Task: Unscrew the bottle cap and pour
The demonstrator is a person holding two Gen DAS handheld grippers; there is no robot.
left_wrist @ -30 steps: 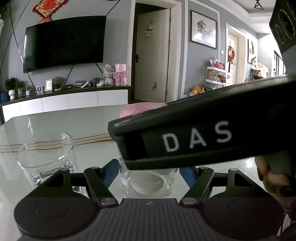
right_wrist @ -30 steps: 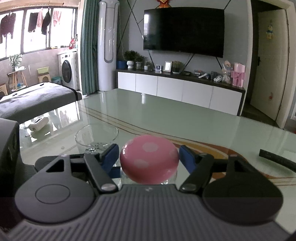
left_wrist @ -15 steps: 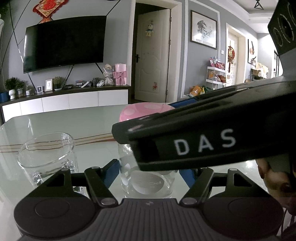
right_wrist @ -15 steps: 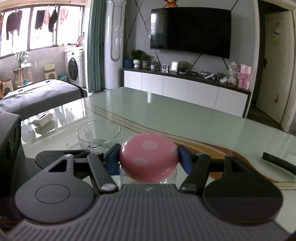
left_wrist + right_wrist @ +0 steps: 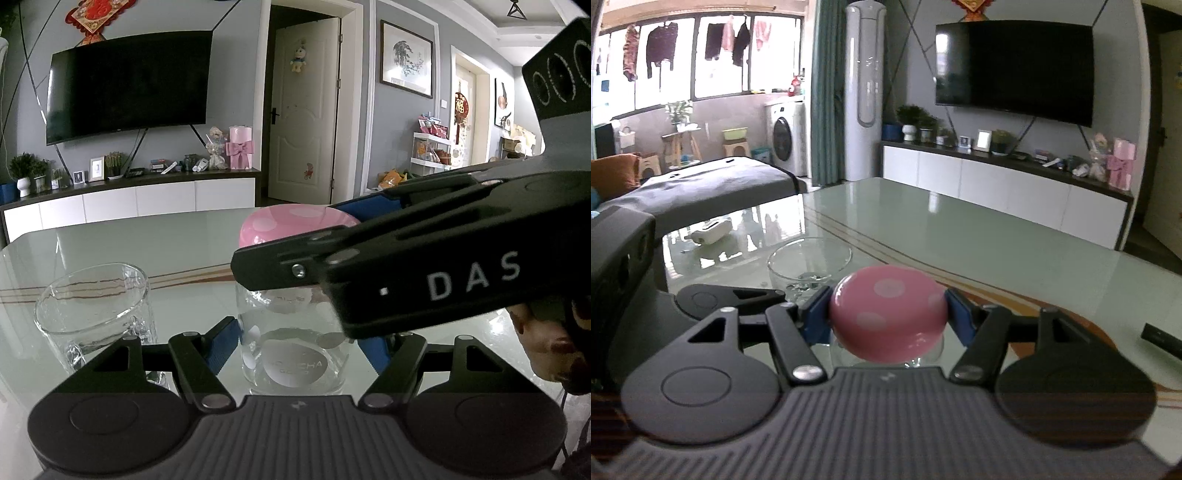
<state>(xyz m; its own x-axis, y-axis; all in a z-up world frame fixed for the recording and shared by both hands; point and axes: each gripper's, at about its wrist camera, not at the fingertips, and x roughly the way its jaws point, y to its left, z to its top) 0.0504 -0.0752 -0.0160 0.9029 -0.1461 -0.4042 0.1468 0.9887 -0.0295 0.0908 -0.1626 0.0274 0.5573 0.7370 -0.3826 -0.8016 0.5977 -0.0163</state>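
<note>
Both grippers are busy with one small bottle (image 5: 293, 354) standing on the glass table (image 5: 177, 247). Left gripper (image 5: 299, 343) squeezes the clear bottle body between its blue pads (image 5: 221, 345). Right gripper (image 5: 888, 319) pinches the pink spotted cap (image 5: 888, 317) on top (the cap looks like a mushroom). An empty glass cup (image 5: 94, 317) stands just beside the bottle.
</note>
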